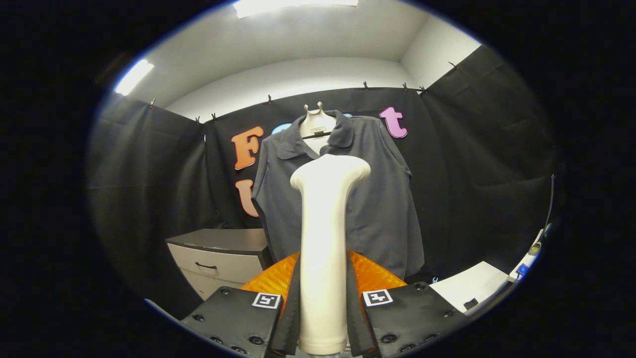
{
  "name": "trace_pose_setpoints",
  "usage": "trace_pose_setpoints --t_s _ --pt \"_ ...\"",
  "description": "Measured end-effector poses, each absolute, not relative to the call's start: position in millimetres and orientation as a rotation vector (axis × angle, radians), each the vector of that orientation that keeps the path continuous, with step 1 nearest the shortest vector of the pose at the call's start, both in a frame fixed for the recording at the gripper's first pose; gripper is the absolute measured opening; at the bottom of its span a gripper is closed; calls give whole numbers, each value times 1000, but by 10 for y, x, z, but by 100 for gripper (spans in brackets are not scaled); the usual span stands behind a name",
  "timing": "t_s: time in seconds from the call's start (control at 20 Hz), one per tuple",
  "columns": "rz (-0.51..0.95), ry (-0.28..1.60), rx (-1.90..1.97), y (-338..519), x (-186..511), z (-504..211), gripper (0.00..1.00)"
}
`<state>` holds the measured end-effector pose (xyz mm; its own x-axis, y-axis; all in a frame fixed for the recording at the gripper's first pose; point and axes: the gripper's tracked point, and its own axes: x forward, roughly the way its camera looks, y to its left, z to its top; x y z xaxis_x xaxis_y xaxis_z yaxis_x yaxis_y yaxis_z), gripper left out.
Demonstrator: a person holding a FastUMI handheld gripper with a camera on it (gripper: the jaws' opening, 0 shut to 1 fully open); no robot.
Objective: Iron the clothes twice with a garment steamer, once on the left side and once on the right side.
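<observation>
A white garment steamer (323, 238) stands upright between the fingers of my gripper (323, 298), which is shut on its handle. Its head (330, 171) points away toward a dark grey collared shirt (377, 199). The shirt hangs on a white hanger (317, 122) against the booth's black wall, beyond the fingers. The steamer's head sits in front of the shirt's chest, a little left of its middle; I cannot tell whether the two touch. The steamer hides the shirt's central strip.
A low grey cabinet (218, 253) with a drawer stands left of the shirt's hem. A white surface (469, 286) lies low to the right, with a white and blue object (526, 261) at its far side. Black cloth walls close in on both sides.
</observation>
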<state>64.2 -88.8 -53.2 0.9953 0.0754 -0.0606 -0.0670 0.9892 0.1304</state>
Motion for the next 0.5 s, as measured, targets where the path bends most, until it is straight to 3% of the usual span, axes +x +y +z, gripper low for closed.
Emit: trace_pose_setpoints --t_s 0.5 --pt "122 9 103 -631 514 -193 46"
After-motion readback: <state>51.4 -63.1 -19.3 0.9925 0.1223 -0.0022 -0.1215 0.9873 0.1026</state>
